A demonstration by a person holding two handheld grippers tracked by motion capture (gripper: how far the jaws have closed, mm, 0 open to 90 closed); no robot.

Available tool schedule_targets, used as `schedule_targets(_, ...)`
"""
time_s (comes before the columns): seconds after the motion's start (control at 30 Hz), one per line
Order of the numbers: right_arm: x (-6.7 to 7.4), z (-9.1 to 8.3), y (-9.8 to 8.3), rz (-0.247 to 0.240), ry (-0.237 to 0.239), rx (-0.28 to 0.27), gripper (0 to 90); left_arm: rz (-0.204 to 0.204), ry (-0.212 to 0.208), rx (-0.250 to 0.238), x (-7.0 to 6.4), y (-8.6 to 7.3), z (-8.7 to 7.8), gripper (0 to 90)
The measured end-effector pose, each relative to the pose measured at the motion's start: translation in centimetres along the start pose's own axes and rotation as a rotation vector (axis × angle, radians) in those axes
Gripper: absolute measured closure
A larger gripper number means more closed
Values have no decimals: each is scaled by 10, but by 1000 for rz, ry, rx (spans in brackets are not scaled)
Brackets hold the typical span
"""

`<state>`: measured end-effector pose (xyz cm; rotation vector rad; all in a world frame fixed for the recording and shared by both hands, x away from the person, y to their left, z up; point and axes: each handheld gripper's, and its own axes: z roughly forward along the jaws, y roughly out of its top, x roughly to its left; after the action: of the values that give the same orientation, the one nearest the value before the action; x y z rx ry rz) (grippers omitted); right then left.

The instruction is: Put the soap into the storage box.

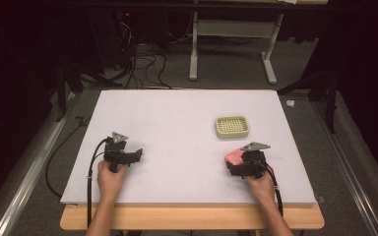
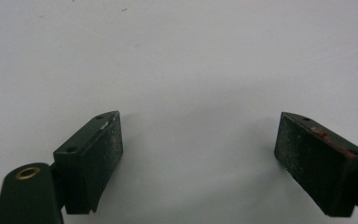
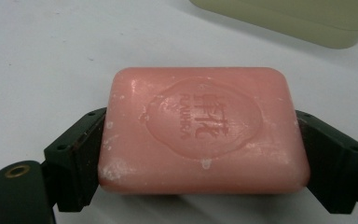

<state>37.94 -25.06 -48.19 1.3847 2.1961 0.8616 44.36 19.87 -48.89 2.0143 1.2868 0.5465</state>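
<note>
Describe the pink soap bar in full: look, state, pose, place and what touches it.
The soap is a pink rounded-corner rectangular bar, waxy-looking, with an oval embossed stamp and lettering on its top face and whitish scuffs near the edges. It lies flat, broad face up, clamped by its two short ends between the right gripper's black jaws. It sits near the white table's right front, just short of the pale green soap dish.

Your right gripper [image 3: 200, 154] clamps a pink soap bar [image 3: 203, 130]: waxy, smooth, faint sheen, embossed stamp, whitish scuffs. Jaw pads look matt, gritty black. Your table [image 1: 177, 118] is matt white board, wood-edged. Soap dish [image 1: 232, 126]: pale, perforated plastic.
</note>
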Motion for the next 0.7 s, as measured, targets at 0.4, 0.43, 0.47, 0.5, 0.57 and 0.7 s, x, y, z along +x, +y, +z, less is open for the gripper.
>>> schedule_targets(0.4, 1, 0, 0, 13, -5, -4, 135, 0, 0, 1, 0, 0, 0, 156)
schedule_targets(0.43, 1, 0, 0, 13, -5, -4, 135, 0, 0, 1, 0, 0, 0, 156)
schedule_targets(0.47, 0, 0, 0, 21, -2, -3, 135, -1, 0, 1, 0, 0, 0, 156)
schedule_targets(0.5, -1, -1, 1, 32, 10, -7, 135, -1, 0, 1, 0, 0, 0, 156)
schedule_targets(0.57, -2, -1, 0, 36, 12, -10, 136, -1, 0, 1, 0, 0, 0, 156)
schedule_targets(0.7, -5, -4, 0, 60, 33, -18, 136, 0, 0, 1, 0, 0, 0, 156)
